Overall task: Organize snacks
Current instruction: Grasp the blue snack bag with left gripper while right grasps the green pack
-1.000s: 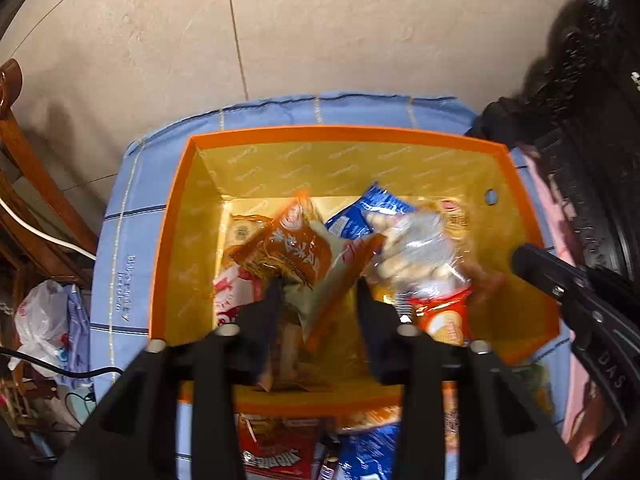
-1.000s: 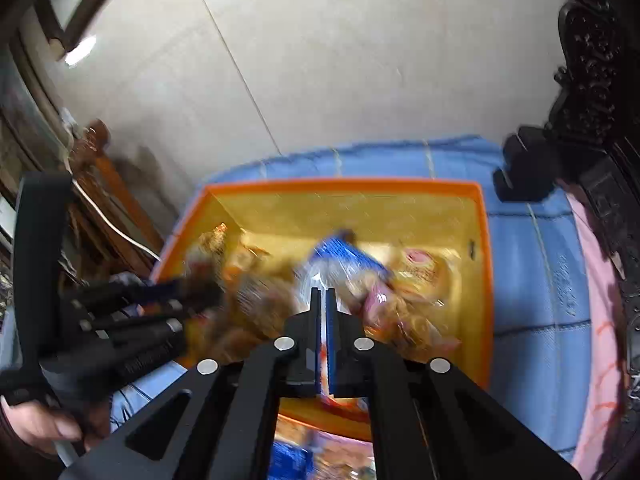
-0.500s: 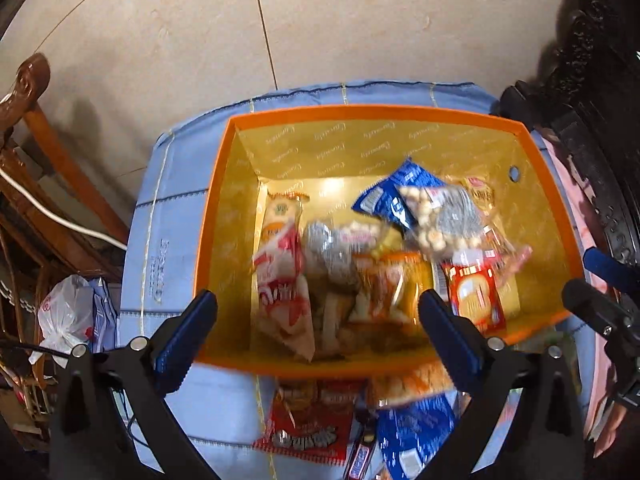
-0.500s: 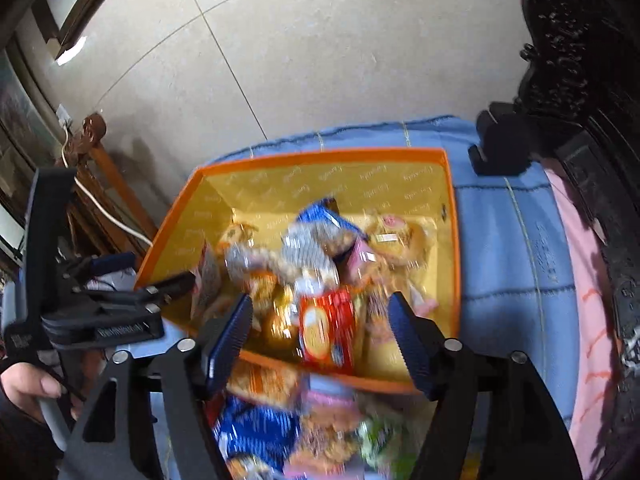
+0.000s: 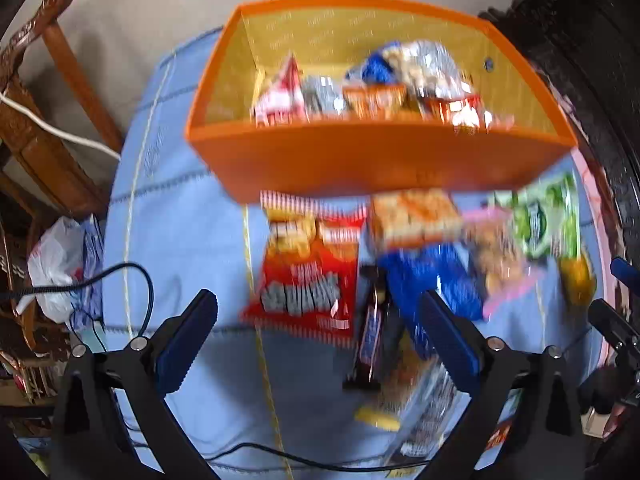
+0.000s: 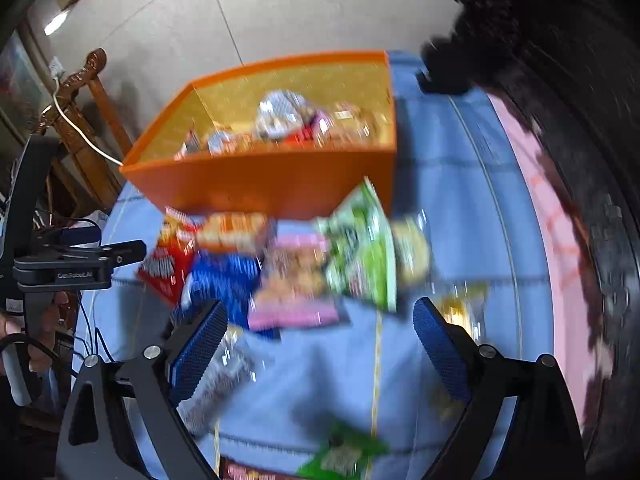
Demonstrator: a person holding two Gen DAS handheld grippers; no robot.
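Note:
An orange box (image 5: 376,160) (image 6: 264,184) with a yellow inside holds several snack packets at the far side of a blue cloth. In front of it lie loose packets: a red bag (image 5: 308,280) (image 6: 166,268), an orange pack (image 5: 414,216), a blue bag (image 5: 432,276) (image 6: 228,276), a pink pack (image 6: 292,288), a green bag (image 5: 540,216) (image 6: 360,256) and a dark bar (image 5: 372,340). My left gripper (image 5: 318,332) hangs open above the red bag and the bar, holding nothing. My right gripper (image 6: 320,336) is still opening, its jaws wide above the pink pack, gripping nothing.
A carved wooden chair (image 5: 36,92) with a white cord stands left of the cloth (image 5: 180,240). A white plastic bag (image 5: 56,268) lies below it. Dark carved furniture (image 6: 560,92) borders the right side. A black cable (image 5: 132,276) trails over the cloth's left part.
Both grippers went from nearly shut over the box to wide open, letting their packets fall into it. Both then pulled back toward the near side, so the loose packets now lie under them.

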